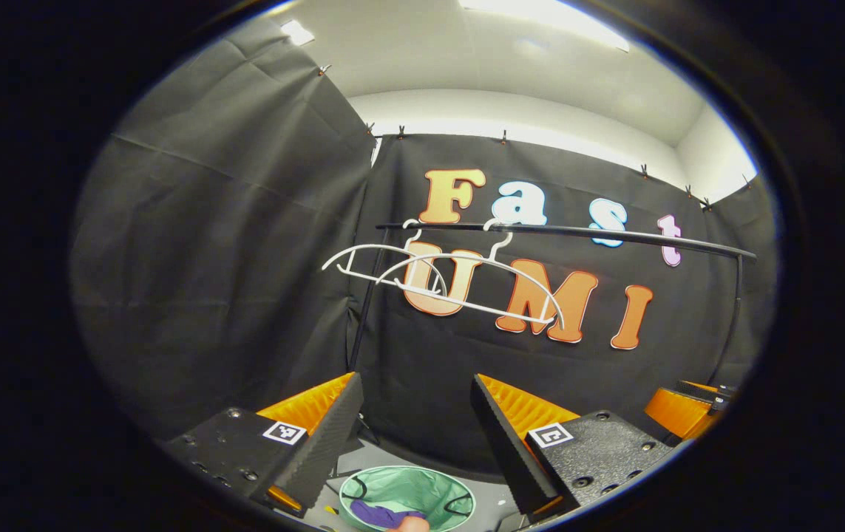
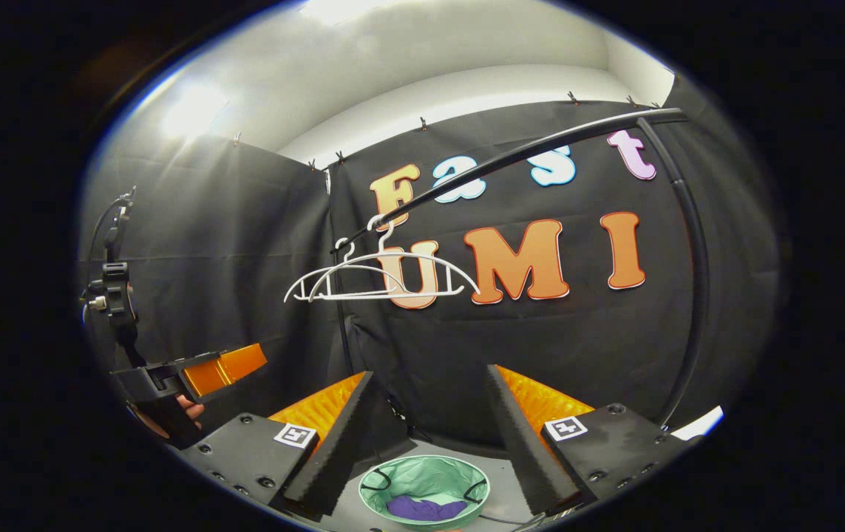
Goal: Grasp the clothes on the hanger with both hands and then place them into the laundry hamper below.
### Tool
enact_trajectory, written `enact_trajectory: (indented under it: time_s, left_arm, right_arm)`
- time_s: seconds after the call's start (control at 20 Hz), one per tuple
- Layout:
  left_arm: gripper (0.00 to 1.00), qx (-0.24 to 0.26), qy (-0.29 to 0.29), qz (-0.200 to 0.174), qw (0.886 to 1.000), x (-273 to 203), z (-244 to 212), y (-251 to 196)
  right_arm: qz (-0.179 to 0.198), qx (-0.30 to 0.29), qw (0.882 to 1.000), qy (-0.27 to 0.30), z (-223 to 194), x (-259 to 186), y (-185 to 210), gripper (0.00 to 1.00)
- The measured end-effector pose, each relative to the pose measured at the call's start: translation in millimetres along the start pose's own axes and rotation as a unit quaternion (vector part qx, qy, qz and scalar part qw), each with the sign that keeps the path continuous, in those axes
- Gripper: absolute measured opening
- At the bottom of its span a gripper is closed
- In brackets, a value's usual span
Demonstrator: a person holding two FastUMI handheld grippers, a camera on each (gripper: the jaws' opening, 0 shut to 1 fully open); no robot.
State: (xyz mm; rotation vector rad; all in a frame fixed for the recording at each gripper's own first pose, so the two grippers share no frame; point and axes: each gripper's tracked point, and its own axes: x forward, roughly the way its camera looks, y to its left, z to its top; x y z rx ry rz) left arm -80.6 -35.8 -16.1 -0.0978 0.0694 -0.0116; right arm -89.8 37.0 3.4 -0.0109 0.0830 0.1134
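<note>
While both my pairs of fingers stand wide apart with nothing between them, my left gripper (image 1: 415, 421) and right gripper (image 2: 429, 414) point at the black rail (image 1: 614, 235), where two bare white hangers (image 2: 381, 277) hang. Below, the purple clothes (image 2: 422, 508) lie inside the green laundry hamper (image 2: 396, 473) on the floor.

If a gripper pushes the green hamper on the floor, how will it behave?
The hamper looks like thin fabric with a wire rim, so it is probably light and would slide or tip easily. Its walls likely cave in under a push. The purple cloth inside adds little weight.
</note>
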Motion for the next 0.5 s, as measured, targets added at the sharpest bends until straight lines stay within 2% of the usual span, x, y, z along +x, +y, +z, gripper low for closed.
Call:
enact_trajectory:
  time_s: [0.5]
  left_arm:
    - [0.9, 0.016, -0.01, 0.006, 1.0, -27, -2, -12]
  right_arm:
    - [0.001, 0.0, 1.0, -0.007, -2, -10, -18, 0.89]
